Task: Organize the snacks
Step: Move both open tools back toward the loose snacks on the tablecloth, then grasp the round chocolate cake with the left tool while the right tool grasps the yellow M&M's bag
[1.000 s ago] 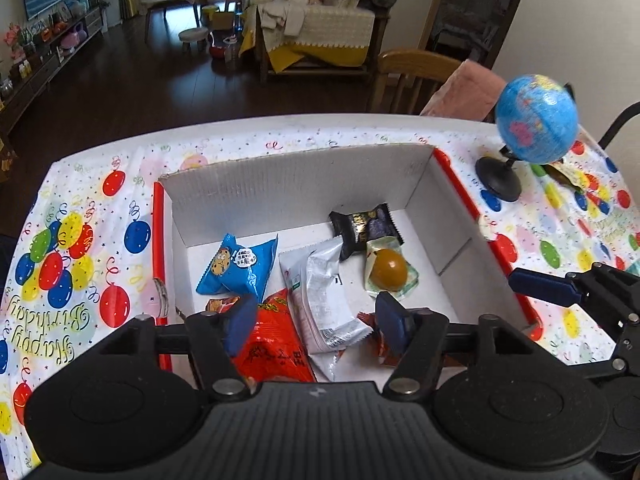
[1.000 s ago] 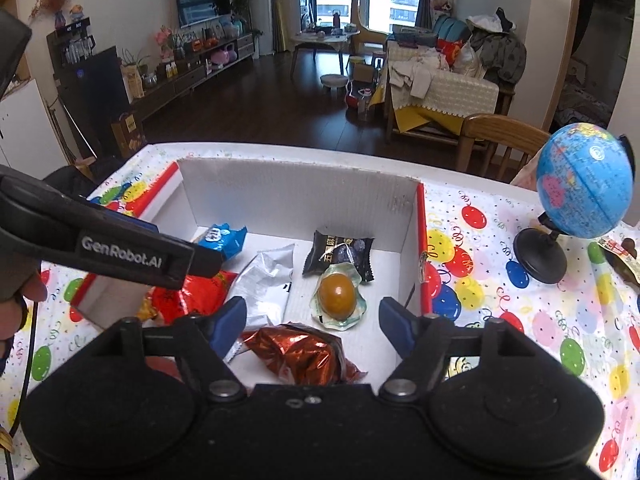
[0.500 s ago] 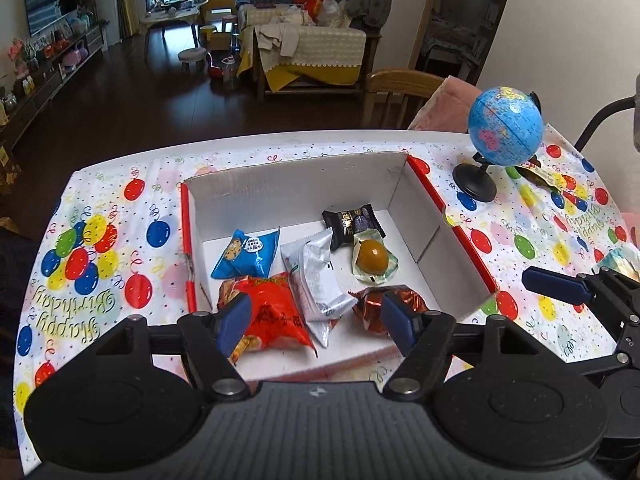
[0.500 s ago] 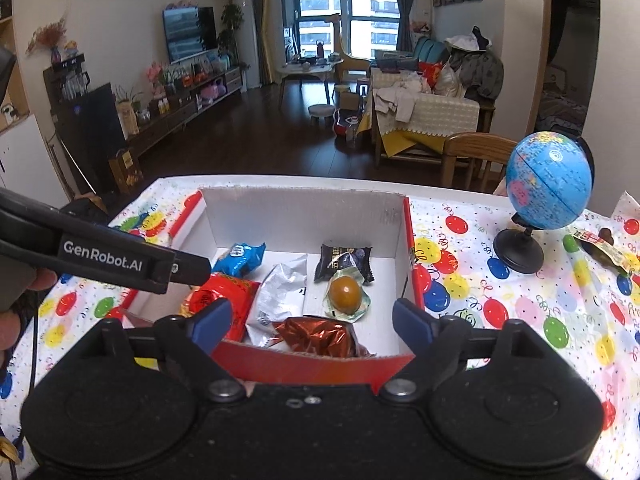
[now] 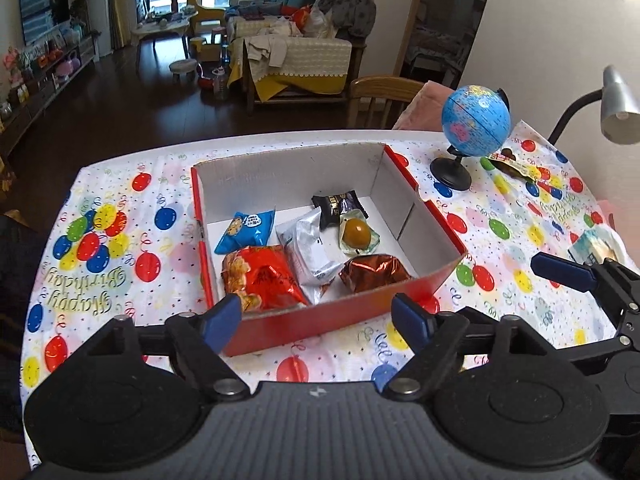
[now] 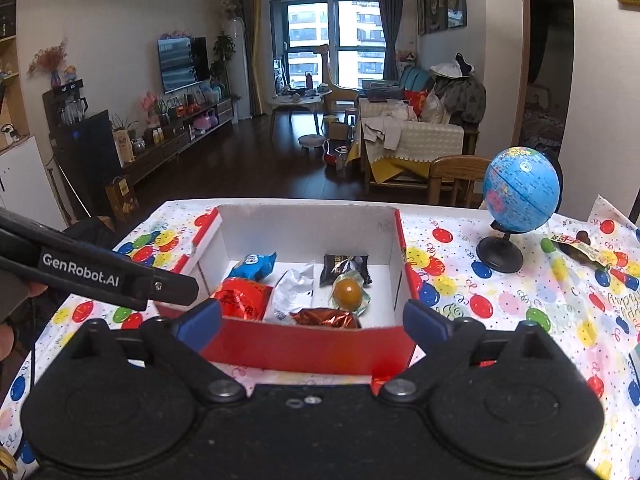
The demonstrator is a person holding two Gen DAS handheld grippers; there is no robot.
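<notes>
A red cardboard box (image 5: 320,322) (image 6: 304,350) with a white inside stands on the balloon tablecloth. It holds several snacks: a blue packet (image 5: 245,232), a red packet (image 5: 262,276) (image 6: 240,298), a silver packet (image 5: 310,250), a black packet (image 5: 338,206), a clear-wrapped brown ball (image 5: 357,232) (image 6: 347,292) and a copper foil packet (image 5: 374,272) (image 6: 324,318). My left gripper (image 5: 318,318) is open and empty, above the box's near wall. My right gripper (image 6: 312,322) is open and empty, also in front of the box.
A blue globe on a black stand (image 5: 474,128) (image 6: 518,196) sits to the right of the box. A snack wrapper (image 5: 514,166) (image 6: 580,248) lies behind it. A pale packet (image 5: 596,246) lies at the right edge. A lamp (image 5: 618,104) leans over the right side.
Both grippers have pulled back and risen from over the box's inside to in front of its near wall. Both stay open and empty. The snacks have not moved.
</notes>
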